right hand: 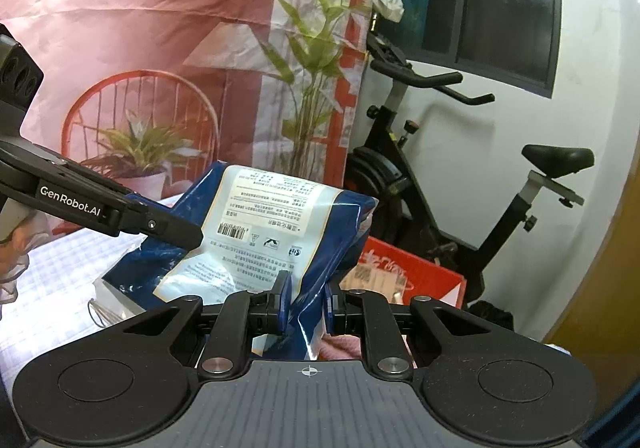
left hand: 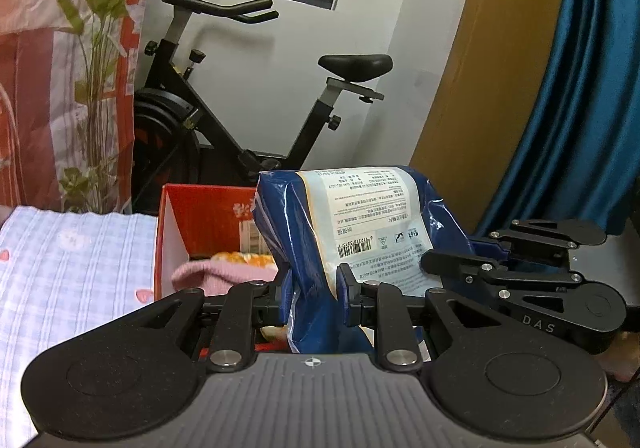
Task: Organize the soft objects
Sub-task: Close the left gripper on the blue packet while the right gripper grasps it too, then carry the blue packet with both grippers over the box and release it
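Both tools [left hand: 311,302] [right hand: 305,306] pinch blue bag [left hand: 360,215] edges above red box [left hand: 208,207].

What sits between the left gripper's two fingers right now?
A fold of the blue snack bag, pinched by the left gripper; clearest in the left wrist view.

Left gripper [right hand: 188,236]: we read "GenRobot.AI".
Right gripper [left hand: 444,260]: we read "DAS".
Blue bag [left hand: 372,224]: label print unreadable (upside down, barcoded).

right tongs [right hand: 303,308]: we pinch the blue bag [right hand: 280,232] at six o'clock
left tongs [right hand: 188,236]: clamped on its nine o'clock edge
red box [right hand: 416,272]: at three o'clock
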`<move>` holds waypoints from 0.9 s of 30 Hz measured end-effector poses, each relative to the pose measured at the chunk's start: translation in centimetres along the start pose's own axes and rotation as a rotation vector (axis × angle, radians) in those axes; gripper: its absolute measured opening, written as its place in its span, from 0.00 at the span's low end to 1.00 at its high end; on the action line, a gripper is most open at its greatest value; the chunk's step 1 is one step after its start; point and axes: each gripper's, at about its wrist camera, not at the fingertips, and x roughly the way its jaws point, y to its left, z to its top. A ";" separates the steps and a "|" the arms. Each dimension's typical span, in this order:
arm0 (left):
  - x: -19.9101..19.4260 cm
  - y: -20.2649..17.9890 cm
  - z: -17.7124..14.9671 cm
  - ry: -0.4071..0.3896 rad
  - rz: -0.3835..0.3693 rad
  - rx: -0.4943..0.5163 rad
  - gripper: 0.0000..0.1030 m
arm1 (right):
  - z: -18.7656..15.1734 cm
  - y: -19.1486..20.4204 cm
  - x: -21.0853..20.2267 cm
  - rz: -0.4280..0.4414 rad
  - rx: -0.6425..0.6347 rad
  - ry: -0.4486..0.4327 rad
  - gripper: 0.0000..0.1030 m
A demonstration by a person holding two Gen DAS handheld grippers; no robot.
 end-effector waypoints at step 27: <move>10.8 4.4 1.9 0.190 0.114 0.033 0.23 | -0.8 -4.7 14.7 -0.031 0.111 0.216 0.15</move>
